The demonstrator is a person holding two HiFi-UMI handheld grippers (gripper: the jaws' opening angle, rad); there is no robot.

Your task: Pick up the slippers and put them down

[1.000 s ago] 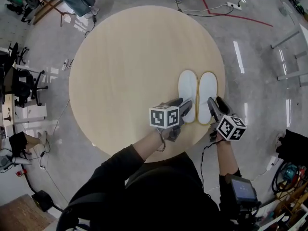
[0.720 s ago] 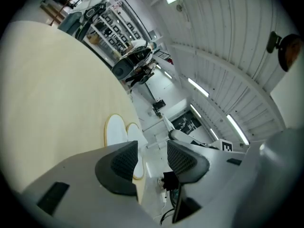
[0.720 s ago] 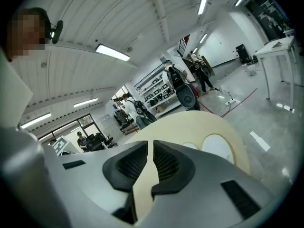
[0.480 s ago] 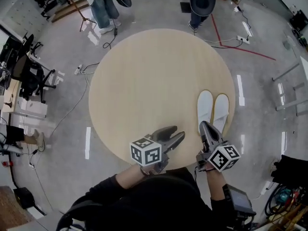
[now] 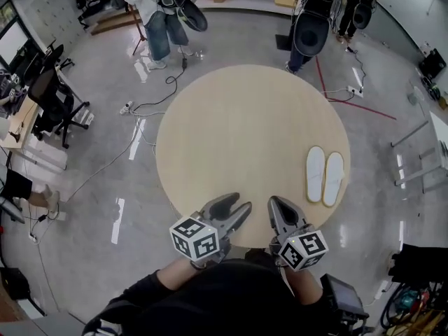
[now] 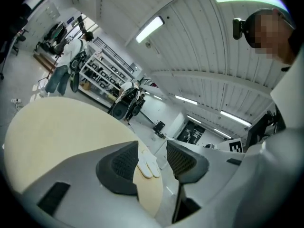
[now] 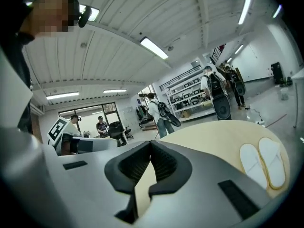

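Note:
A pair of white slippers (image 5: 323, 176) lies side by side, soles up, near the right edge of the round wooden table (image 5: 238, 131). Both grippers hover at the table's near edge, well apart from the pair. My left gripper (image 5: 236, 206) is open and empty; in its own view the slippers (image 6: 146, 163) show small and far off between its fingers. My right gripper (image 5: 274, 201) is shut on nothing, its pads meeting in its own view (image 7: 150, 146). There the slippers (image 7: 262, 165) lie at the right on the table (image 7: 213, 132).
People with backpacks stand beyond the table's far side (image 5: 164, 12). An office chair (image 5: 52, 96) and desks are at the left. Cables (image 5: 150, 103) trail over the grey floor. Metal frames (image 5: 420, 152) stand at the right.
Both grippers have drawn back from the slippers toward the near table edge and risen. The right gripper went from open to shut. The slippers stay on the table.

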